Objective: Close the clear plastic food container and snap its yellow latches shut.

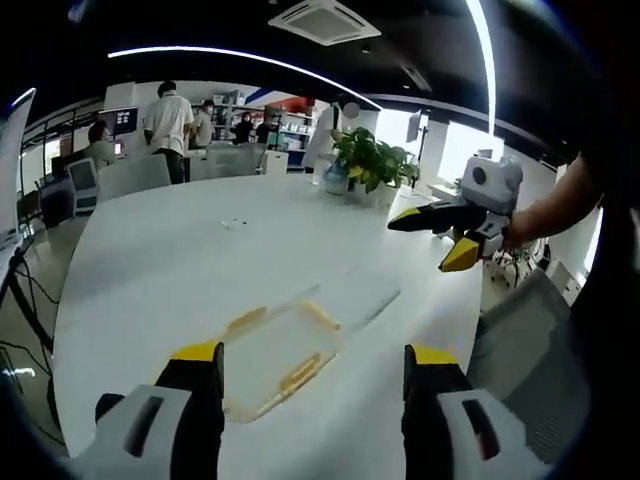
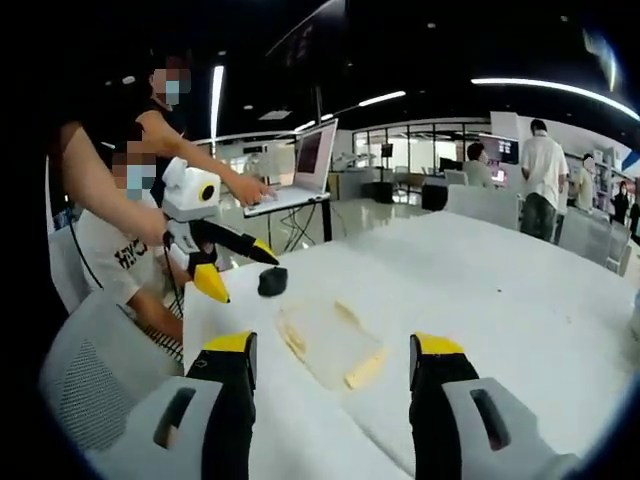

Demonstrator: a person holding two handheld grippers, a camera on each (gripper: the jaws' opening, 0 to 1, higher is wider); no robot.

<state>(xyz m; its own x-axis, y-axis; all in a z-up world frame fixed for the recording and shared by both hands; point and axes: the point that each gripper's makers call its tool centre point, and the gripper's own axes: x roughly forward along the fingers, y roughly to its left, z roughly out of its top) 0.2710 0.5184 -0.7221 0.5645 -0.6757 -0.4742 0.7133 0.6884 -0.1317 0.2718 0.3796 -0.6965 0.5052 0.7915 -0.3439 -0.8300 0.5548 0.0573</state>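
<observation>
Two grippers hover over the white table (image 1: 180, 260) with nothing held. In the left gripper view, the left gripper (image 1: 312, 362) has its jaws spread wide above the clear container (image 1: 275, 355), which lies flat with yellow latches, and the right gripper (image 1: 440, 240), jaws parted, hangs beyond near a potted plant (image 1: 370, 160).

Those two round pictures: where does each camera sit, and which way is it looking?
Left gripper view: rides the left gripper, looking across the white table at the clear container; right gripper and a forearm enter.
Right gripper view: rides the right gripper, facing the container; left gripper enters.
Shared: container, table, each other's gripper.
</observation>
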